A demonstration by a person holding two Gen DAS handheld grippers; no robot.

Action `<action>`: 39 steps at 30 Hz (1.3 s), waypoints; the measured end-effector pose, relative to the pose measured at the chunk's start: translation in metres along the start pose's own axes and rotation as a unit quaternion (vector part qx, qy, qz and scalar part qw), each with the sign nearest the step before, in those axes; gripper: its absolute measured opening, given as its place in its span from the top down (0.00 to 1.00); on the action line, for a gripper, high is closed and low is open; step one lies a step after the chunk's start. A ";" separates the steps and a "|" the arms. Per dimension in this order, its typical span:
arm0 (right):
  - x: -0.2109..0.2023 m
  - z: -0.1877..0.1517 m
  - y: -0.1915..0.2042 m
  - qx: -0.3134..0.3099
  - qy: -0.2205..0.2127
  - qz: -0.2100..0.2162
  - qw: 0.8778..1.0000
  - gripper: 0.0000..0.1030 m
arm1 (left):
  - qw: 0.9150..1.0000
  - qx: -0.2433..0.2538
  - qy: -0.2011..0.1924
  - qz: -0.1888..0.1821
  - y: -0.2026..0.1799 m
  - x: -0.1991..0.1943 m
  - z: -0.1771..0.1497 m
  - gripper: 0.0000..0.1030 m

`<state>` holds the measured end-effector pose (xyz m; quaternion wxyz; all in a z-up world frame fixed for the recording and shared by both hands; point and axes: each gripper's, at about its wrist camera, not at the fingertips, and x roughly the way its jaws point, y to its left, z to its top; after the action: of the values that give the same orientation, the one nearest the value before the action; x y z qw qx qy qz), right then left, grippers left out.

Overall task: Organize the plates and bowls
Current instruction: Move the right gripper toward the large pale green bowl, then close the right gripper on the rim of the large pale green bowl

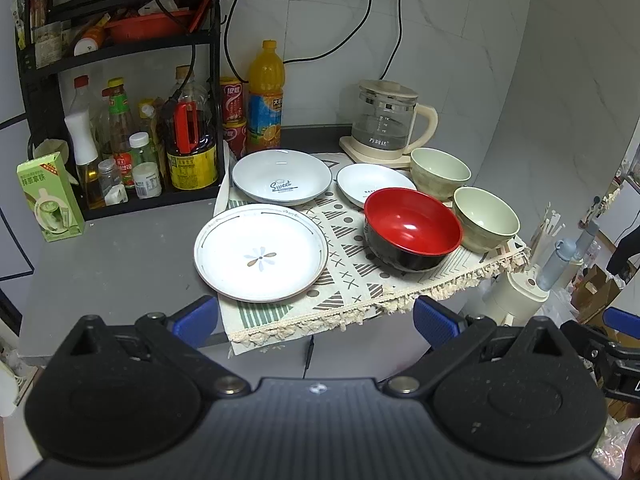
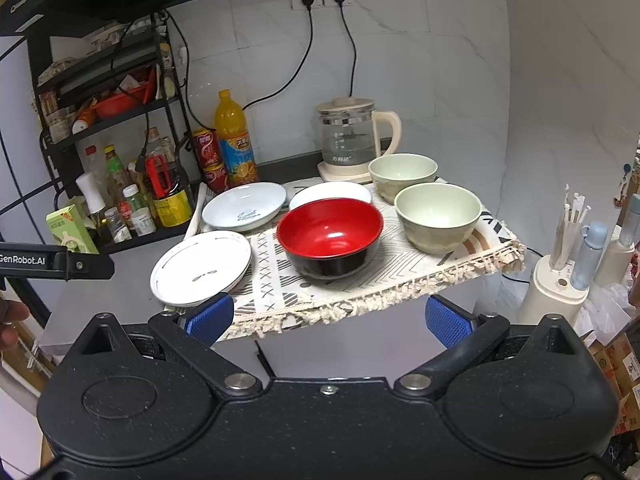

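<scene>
While no dish has yet been lifted, the scene is set out as follows.
Counter (image 1: 120, 256): grey; a patterned cloth (image 1: 352, 280) is spread over its right part, its fringe overhanging the edge.
Flower plate (image 1: 261, 253): laid at the near left, half off the cloth.
Lettered plate (image 1: 282, 177): placed behind it, beside a smaller plate (image 1: 368, 181).
Red bowl (image 1: 412, 228): set near centre, upright.
Green bowls (image 1: 485, 218): two, kept separate at the right, apparently awaiting nesting.
Left tool (image 1: 316, 322): held short of the counter, fingers apart, nothing gripped.
Right tool (image 2: 330, 314): likewise spread and unladen.

both wrist views facing one counter (image 1: 120, 256)
</scene>
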<state>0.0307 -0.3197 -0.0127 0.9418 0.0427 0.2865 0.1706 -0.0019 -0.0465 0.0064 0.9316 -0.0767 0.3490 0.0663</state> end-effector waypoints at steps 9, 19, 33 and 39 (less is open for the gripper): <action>0.007 0.002 -0.009 0.004 -0.003 -0.010 1.000 0.00 | 1.000 0.000 0.004 0.005 -0.004 0.006 0.004 0.00; 0.029 0.008 -0.032 0.010 0.007 -0.027 1.000 0.00 | 1.000 0.010 0.012 -0.006 -0.021 0.039 0.018 0.00; 0.077 0.033 -0.060 0.026 0.026 -0.034 0.999 0.00 | 0.999 0.024 0.014 -0.020 -0.051 0.095 0.054 0.00; 0.102 0.042 -0.073 0.037 0.041 -0.037 0.998 0.00 | 0.999 0.027 0.026 -0.021 -0.059 0.123 0.067 0.00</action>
<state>0.1551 -0.3516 -0.0445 0.9326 0.0596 0.3325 0.1269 0.1437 -0.0832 -0.0191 0.9251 -0.0603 0.3732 0.0354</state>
